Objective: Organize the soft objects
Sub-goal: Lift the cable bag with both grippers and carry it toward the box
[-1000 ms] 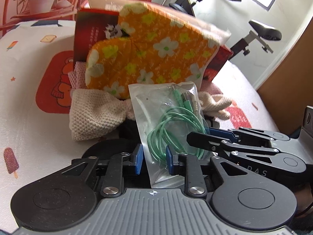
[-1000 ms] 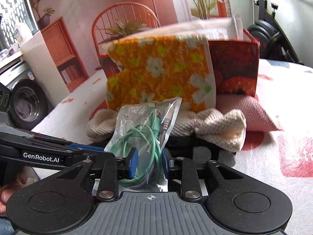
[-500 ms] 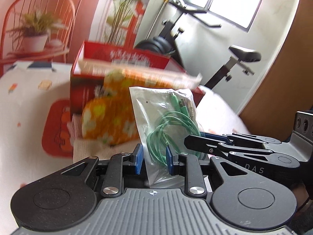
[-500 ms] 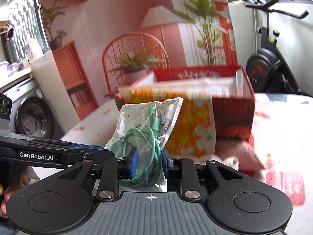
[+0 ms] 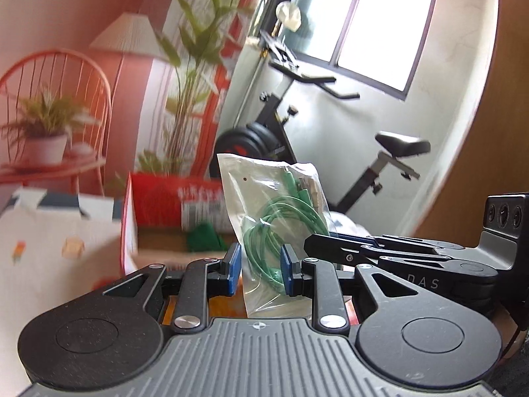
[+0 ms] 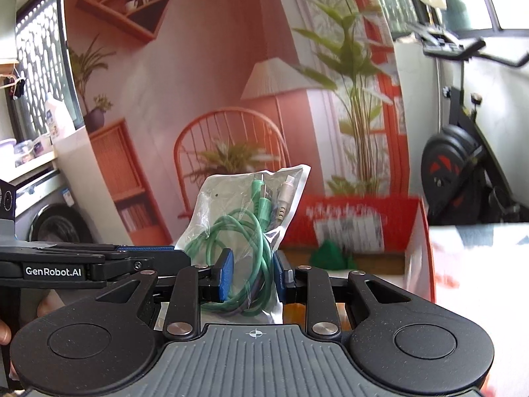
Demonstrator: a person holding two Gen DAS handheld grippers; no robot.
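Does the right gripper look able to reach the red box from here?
Probably yes: the red box stands open just ahead of the right gripper, nothing between, though both grippers are shut on the cable bag.

Black left tool (image 5: 260, 266) and right tool (image 6: 254, 276), blue pads, silver screws.

Cable bag (image 5: 274, 228) between 2 grippers, box behind

Left gripper (image 5: 259, 269) and right gripper (image 6: 253, 273) meet at the bag from opposite sides; open box (image 6: 357, 221) behind; exercise bike (image 6: 459, 162) beyond, right.
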